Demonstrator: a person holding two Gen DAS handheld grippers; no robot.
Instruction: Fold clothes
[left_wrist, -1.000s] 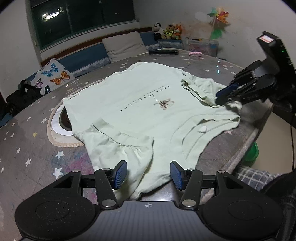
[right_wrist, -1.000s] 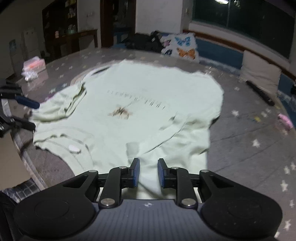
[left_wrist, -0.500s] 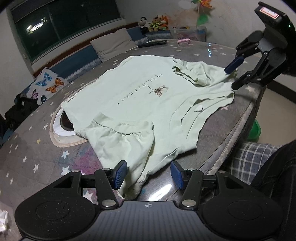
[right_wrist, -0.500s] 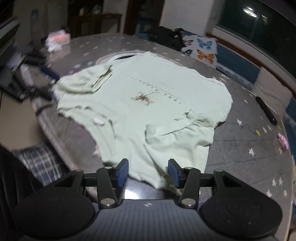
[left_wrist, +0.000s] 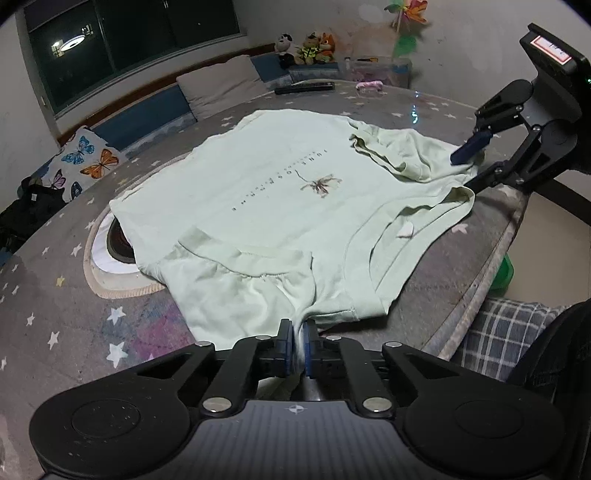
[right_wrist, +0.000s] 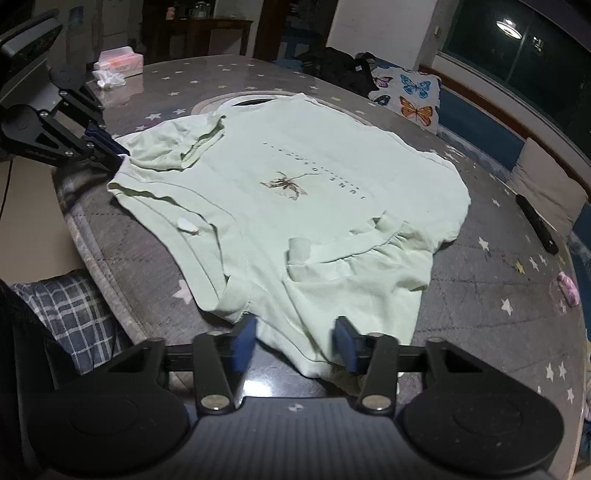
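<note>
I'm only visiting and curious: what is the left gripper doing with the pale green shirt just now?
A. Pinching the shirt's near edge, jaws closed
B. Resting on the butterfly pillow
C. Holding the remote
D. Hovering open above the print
A: the left gripper has its blue pads closed on a bunched bit of the shirt at its near edge.
</note>
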